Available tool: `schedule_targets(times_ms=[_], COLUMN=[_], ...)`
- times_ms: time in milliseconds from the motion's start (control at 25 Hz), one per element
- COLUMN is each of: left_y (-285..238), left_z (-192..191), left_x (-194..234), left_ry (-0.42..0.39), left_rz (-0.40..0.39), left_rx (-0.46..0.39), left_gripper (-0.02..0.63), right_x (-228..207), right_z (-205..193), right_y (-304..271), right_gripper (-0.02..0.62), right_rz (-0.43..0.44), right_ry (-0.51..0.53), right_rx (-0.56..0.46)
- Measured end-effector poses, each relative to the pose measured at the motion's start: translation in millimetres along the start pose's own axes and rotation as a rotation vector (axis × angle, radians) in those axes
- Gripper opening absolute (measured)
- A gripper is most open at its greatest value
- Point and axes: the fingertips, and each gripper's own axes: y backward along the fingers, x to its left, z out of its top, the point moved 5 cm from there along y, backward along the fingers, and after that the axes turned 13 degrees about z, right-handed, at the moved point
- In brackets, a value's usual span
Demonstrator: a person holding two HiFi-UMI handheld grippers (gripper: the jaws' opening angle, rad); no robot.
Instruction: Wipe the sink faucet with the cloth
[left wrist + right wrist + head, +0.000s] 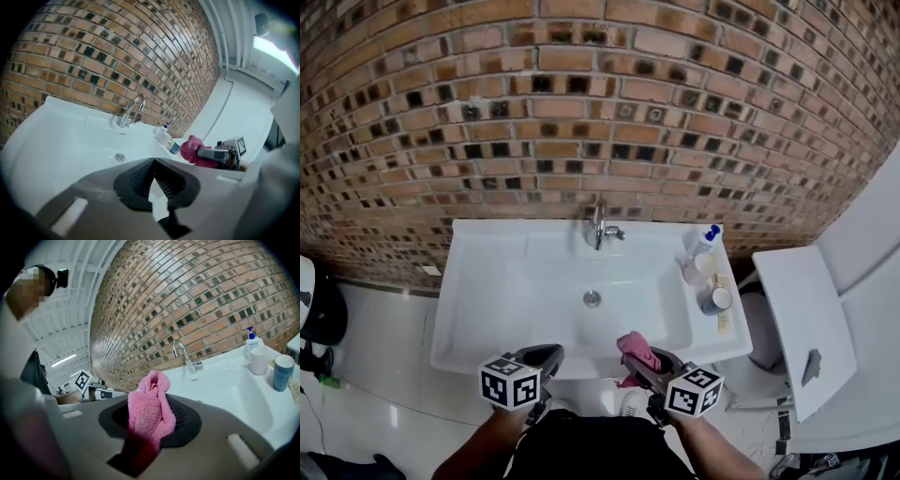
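Seen from above, a person stands at a white sink (459, 281) set against a brick wall (581, 112). The chrome faucet (600, 228) rises at the middle of the sink's back edge. Both claws sit on the opposite side of the basin from the faucet, just over the front rim, well apart from it.

The right claw (639, 361) is clenched on a bunched pink cloth (637, 352), whose folds stick out past the jaw tips. That likely keeps the fabric leading, so it meets the metal first. The cloth is not touching the faucet, so wiping appears not yet begun.

The left claw (546, 354) has its ribbed pads pressed together with nothing between them. It seems to be kept back, out of the way.

To the right of the faucet, on the sink's ledge, stand a pump bottle (705, 239) with a blue top, a white cup (698, 269) and a blue-grey tumbler (714, 298). What the cups hold cannot be made out. In front of the faucet, the basin shows only its round drain (592, 298).
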Motion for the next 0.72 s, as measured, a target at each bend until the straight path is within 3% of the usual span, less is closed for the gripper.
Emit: schedule_targets(times_ms=[720], left_y=[-20.3], left_z=[0.5], left_x=[-16.1], left_ry=[0.017], left_rz=[0.031], left_rx=[-0.001], left_gripper=[0.003], right_x=[-22.6], right_z=[1.7], right_y=[19.6], right_gripper=[0.121], right_rz=[0.008], right_ry=[-0.023], right_rx=[-0.001])
